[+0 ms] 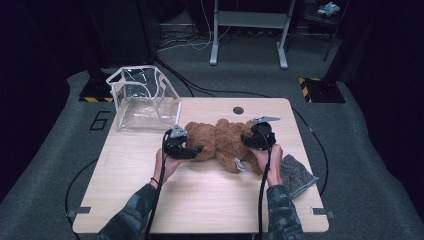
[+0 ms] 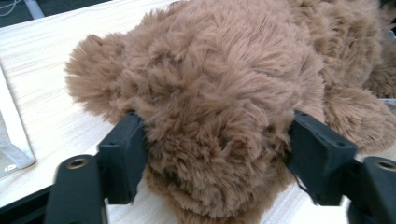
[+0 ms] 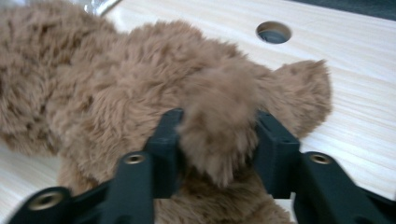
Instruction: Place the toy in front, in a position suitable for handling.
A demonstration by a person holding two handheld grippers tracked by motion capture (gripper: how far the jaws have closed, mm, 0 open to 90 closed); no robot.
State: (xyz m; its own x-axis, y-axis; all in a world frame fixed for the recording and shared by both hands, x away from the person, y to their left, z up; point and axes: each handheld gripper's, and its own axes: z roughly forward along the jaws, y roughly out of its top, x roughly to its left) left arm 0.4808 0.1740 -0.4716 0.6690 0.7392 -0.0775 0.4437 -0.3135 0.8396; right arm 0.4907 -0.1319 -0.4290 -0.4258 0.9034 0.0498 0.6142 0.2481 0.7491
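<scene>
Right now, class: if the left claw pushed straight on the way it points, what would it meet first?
The brown teddy bear. The left claw already has plush between its jaws, which press into the fur on both sides, so it would only push deeper into the bear.

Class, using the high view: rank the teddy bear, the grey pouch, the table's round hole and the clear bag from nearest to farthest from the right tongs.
1. Teddy bear: gripped by the right tongs.
2. Round hole: just beyond them.
3. Grey pouch: right table edge, by the wrist.
4. Clear bag: far left corner.

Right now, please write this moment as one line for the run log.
object: brown plush teddy bear lying on light wooden table | left gripper: shut on bear | right gripper: shut on bear | lifted: cannot tell
</scene>
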